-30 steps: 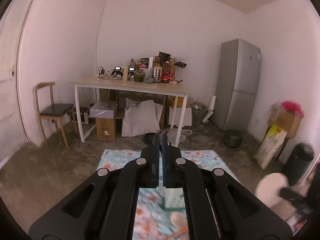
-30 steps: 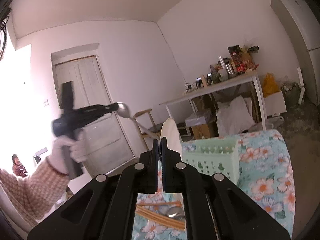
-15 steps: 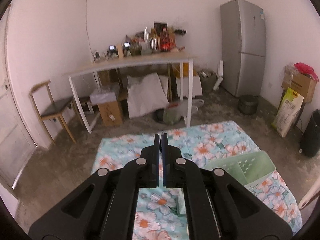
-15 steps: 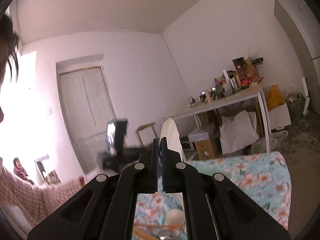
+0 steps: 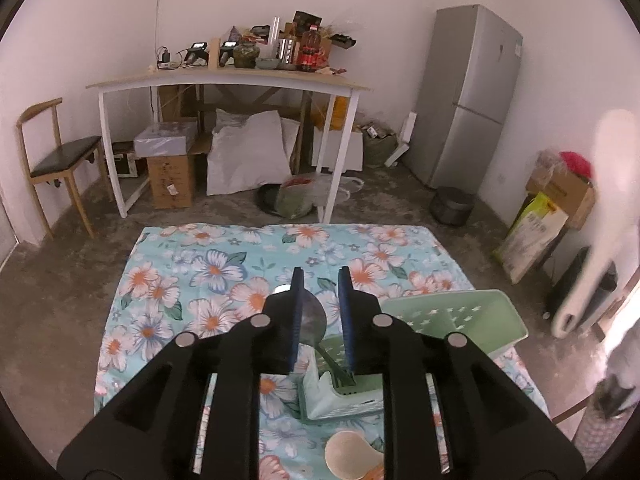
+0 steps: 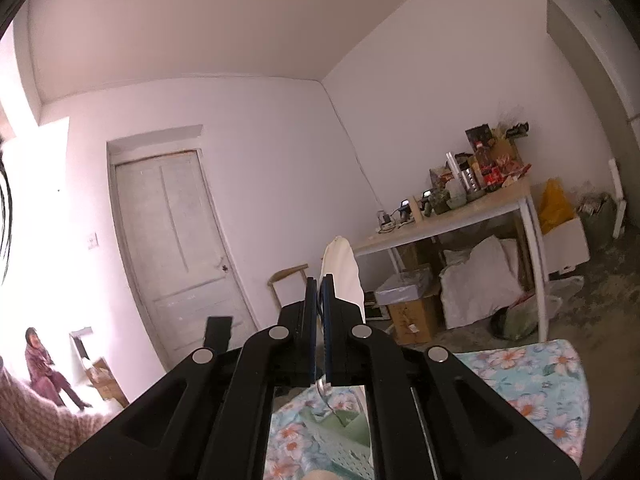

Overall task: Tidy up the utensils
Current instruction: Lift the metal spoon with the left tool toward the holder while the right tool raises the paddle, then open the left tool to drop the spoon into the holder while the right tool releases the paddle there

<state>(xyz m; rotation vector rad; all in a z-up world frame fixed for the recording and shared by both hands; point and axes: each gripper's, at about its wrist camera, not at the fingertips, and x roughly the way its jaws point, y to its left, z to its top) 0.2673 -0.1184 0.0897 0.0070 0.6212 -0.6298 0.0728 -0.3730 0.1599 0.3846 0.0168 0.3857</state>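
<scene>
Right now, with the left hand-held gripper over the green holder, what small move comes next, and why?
Probably lift the left hand-held gripper straight up and clear. Its jaws have just been opening, the metal spoon stands between them, apparently unclamped, and its handle already sits in the green holder.

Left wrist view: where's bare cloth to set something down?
The far half of the floral tablecloth is bare, from its far edge to the left tool, and the near left strip too. Crowded at right: the green basket, the green utensil caddy holding a metal spoon, and a pale spoon nearest.
</scene>
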